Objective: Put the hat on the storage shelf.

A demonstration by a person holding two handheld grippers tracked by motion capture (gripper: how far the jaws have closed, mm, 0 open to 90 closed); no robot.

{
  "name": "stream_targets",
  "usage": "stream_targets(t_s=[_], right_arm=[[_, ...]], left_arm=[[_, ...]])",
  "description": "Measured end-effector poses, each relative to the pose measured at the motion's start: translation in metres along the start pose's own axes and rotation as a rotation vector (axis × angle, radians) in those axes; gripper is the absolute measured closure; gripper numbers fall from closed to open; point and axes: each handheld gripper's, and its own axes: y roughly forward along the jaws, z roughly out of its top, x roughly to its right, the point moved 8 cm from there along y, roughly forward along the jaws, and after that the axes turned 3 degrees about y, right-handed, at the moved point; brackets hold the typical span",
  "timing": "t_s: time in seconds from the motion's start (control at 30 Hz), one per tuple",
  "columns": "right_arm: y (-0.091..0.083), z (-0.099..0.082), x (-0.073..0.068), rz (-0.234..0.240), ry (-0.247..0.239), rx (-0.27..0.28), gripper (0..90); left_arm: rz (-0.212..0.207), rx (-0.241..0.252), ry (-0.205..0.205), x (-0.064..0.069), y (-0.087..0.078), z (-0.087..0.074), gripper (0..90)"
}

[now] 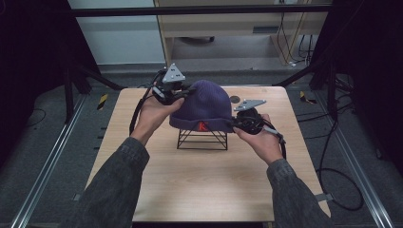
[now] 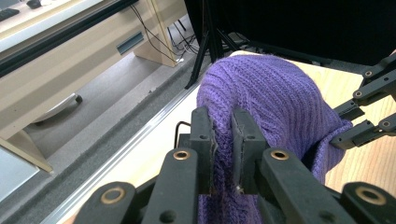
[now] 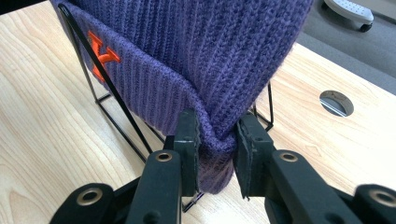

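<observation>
One wooden table [image 1: 199, 185], cut off at the near edge. On it, black wire stand [image 1: 202, 139], top hidden under purple beanie [image 1: 205, 107]. Left gripper [image 2: 223, 140] clamped on knit at beanie's left side; right gripper [image 3: 217, 144] pinching folded brim. Orange emblem [image 3: 100, 53] partly behind a wire.

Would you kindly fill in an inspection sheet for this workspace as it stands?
Surface: light wooden table, with a round hole near the far edge.
Job's things: purple knit beanie with an orange letter, sitting over a black wire stand.
Clutter: nothing seen.
Grippers: left gripper and right gripper each shut on the beanie's edge, at opposite sides.
Cables: a black cable trails from the left gripper; more lie on the floor at right.
Surroundings: grey carpet, metal rails, pale cabinet behind.
</observation>
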Motion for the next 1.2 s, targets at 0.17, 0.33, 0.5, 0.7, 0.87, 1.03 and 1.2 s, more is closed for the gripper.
stream_targets(t_s=[0.17,0.33,0.5,0.7,0.87,1.03,1.2], right_arm=[[-0.002,-0.002,-0.001,-0.001,0.003,0.006,72.8],[0.0,-0.007,-0.003,-0.003,-0.007,-0.008,72.8],[0.004,-0.01,-0.001,-0.007,0.002,-0.002,72.8],[0.01,-0.016,-0.002,-0.008,0.015,-0.005,73.0],[0.012,-0.017,-0.003,-0.008,0.012,-0.009,72.9],[0.014,-0.021,-0.004,-0.008,0.009,-0.017,72.6],[0.018,-0.028,-0.006,-0.003,0.007,-0.027,72.8]], left_arm=[[-0.001,0.009,0.003,0.002,0.0,-0.003,80.3],[-0.005,0.002,-0.011,0.003,0.001,-0.013,80.3],[-0.006,0.0,-0.021,0.005,0.003,-0.019,80.2],[-0.003,-0.02,-0.023,0.008,0.008,-0.027,80.2],[-0.002,-0.012,-0.035,0.009,0.008,-0.031,80.1],[-0.009,-0.019,-0.042,0.01,0.008,-0.038,80.0],[-0.008,-0.03,-0.035,0.012,0.01,-0.041,79.8]])
